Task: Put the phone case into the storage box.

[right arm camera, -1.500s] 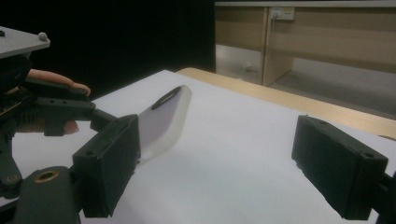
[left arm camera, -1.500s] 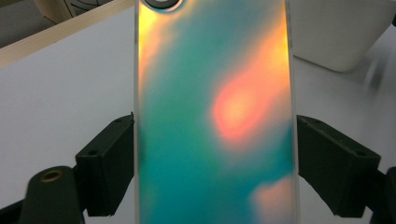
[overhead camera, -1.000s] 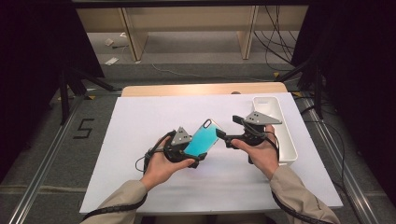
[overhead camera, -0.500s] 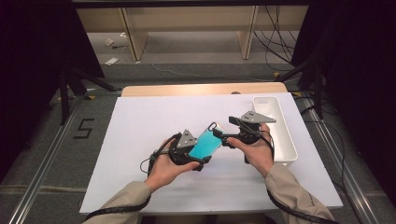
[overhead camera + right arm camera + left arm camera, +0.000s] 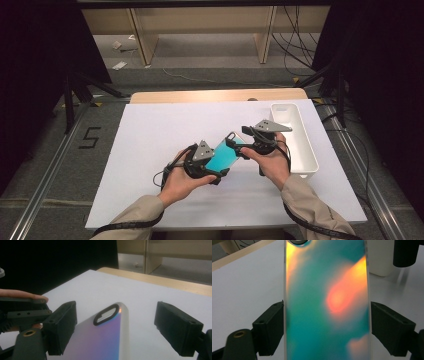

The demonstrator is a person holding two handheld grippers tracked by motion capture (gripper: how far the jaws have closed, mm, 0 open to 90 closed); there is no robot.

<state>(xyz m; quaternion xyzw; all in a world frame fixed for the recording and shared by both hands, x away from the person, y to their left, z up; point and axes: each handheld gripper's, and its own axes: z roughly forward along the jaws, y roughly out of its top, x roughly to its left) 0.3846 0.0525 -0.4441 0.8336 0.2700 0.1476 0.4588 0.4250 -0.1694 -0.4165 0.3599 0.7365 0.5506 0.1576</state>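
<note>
High view: we see left gripper [image 5: 216,167] gripping flat iridescent teal phone case [image 5: 221,156] above white table sheet [image 5: 150,145]. Right gripper [image 5: 239,145] at case's far end; white oblong plastic tray [image 5: 306,150] stands just beside.

Left gripper view: jaws press both long edges of case [image 5: 324,305].

Right gripper view: jaws, just been closing, stand wide; case's camera-hole end [image 5: 107,335] between them, right jaw apart from it.
</note>
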